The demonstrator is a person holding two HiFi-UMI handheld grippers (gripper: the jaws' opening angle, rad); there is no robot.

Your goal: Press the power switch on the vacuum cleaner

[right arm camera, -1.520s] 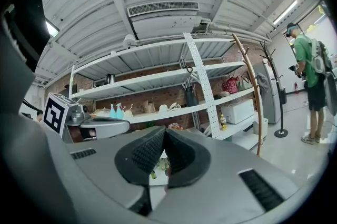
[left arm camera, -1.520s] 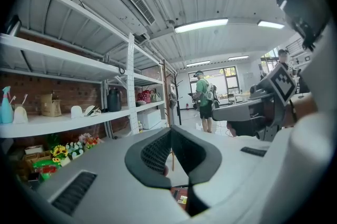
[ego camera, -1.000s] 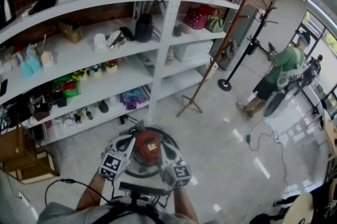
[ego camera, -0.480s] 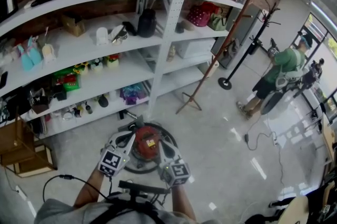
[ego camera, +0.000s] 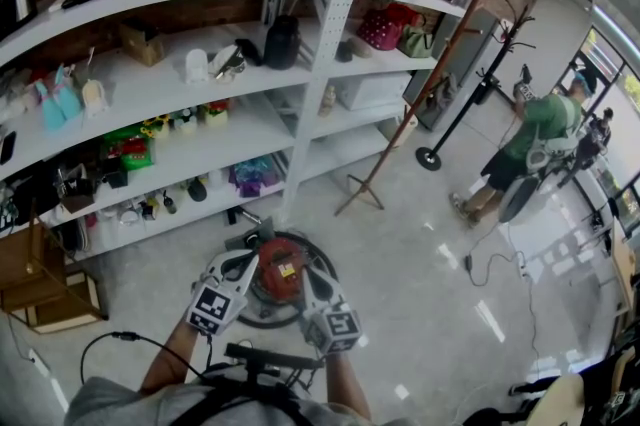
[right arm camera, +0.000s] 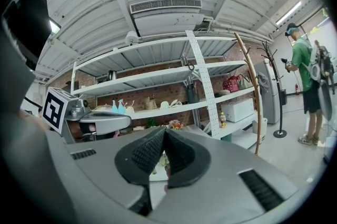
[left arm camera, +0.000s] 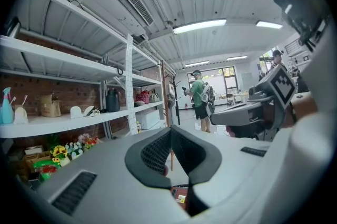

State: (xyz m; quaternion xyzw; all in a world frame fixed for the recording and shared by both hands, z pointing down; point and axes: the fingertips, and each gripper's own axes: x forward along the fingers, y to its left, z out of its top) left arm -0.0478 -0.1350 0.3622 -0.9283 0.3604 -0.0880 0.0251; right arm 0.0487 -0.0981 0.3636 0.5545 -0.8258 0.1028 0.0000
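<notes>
In the head view the red vacuum cleaner [ego camera: 280, 274] stands on the pale floor on a round dark base, right below me. My left gripper [ego camera: 247, 261] reaches over its left side and my right gripper [ego camera: 304, 272] over its right side, both pointing forward and close above it. I cannot make out the power switch. In the left gripper view the left gripper [left arm camera: 171, 131] has its dark ribbed pads meeting at the tips with nothing held, and a red bit of the vacuum cleaner [left arm camera: 179, 197] shows below. The right gripper [right arm camera: 165, 132] in its own view is closed the same way.
White shelving [ego camera: 300, 79] full of small goods runs along the brick wall ahead. A leaning wooden pole [ego camera: 410, 99] and a black coat stand [ego camera: 455, 109] are at the right. A person in green [ego camera: 525, 139] stands far right. A wooden crate [ego camera: 45, 299] and a black cable [ego camera: 110, 344] lie left.
Both grippers stay over the vacuum cleaner, barely moved. The head view has drifted slightly. The person in green has shifted a little.
</notes>
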